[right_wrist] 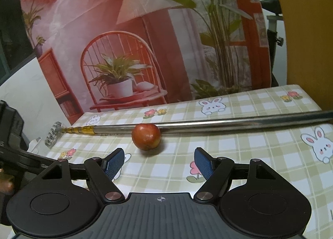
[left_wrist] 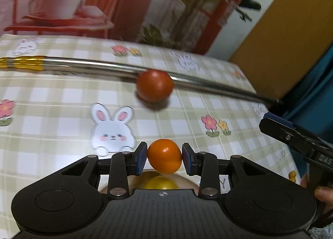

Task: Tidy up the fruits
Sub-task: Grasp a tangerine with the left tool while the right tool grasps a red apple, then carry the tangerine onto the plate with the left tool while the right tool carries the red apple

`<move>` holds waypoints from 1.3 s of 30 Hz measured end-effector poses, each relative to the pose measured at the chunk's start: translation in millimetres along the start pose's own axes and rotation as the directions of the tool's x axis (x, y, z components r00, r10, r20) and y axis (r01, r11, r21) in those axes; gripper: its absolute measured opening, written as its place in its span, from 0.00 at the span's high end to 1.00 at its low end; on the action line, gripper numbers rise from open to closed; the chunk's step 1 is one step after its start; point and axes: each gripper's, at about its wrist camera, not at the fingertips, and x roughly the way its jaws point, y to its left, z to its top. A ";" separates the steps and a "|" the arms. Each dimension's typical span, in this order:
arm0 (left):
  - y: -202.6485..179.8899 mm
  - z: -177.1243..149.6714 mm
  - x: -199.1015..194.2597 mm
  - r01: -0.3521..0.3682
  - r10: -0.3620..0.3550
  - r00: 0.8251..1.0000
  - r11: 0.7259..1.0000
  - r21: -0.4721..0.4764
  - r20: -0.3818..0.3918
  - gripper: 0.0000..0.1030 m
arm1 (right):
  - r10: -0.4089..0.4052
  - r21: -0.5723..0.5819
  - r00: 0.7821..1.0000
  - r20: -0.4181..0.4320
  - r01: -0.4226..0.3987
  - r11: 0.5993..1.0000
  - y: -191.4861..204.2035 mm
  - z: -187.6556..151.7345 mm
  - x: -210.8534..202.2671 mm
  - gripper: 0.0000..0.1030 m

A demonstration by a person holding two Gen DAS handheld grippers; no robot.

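Note:
My left gripper [left_wrist: 164,159] is shut on a small orange fruit [left_wrist: 164,155], held above a pale bowl [left_wrist: 187,182] with a yellow fruit [left_wrist: 160,183] in it, mostly hidden under the gripper. A red round fruit [left_wrist: 155,85] lies on the checked tablecloth against a metal rod; it also shows in the right wrist view [right_wrist: 146,136]. My right gripper [right_wrist: 159,164] is open and empty, just short of the red fruit. The right gripper also shows at the right edge of the left wrist view [left_wrist: 295,137].
A long metal rod [right_wrist: 229,123] with a gold section lies across the table behind the red fruit, also in the left wrist view [left_wrist: 93,65]. The checked tablecloth [right_wrist: 260,155] has rabbit and flower prints. A printed backdrop [right_wrist: 135,41] stands behind the table's far edge.

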 end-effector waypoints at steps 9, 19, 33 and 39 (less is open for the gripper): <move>36.8 -19.9 -41.9 -0.025 0.035 0.996 0.994 -0.109 0.086 0.63 | 0.091 -0.116 0.996 0.022 -0.088 0.989 24.4 22.8 32.5 0.31; 48.0 -40.1 -60.8 -0.055 0.067 0.990 0.994 -0.094 0.125 0.63 | 0.076 -0.231 0.996 -0.050 -0.086 0.969 48.0 39.0 118.0 0.30; 51.6 -53.4 -64.0 -0.027 0.039 0.992 0.995 -0.100 0.119 0.63 | -0.052 -0.209 0.969 -0.243 0.000 0.978 50.7 26.5 214.4 0.15; 51.5 -55.7 -63.6 -0.025 0.037 0.993 0.994 -0.105 0.111 0.63 | -0.058 -0.164 0.967 -0.249 0.017 0.986 44.2 29.1 223.6 0.22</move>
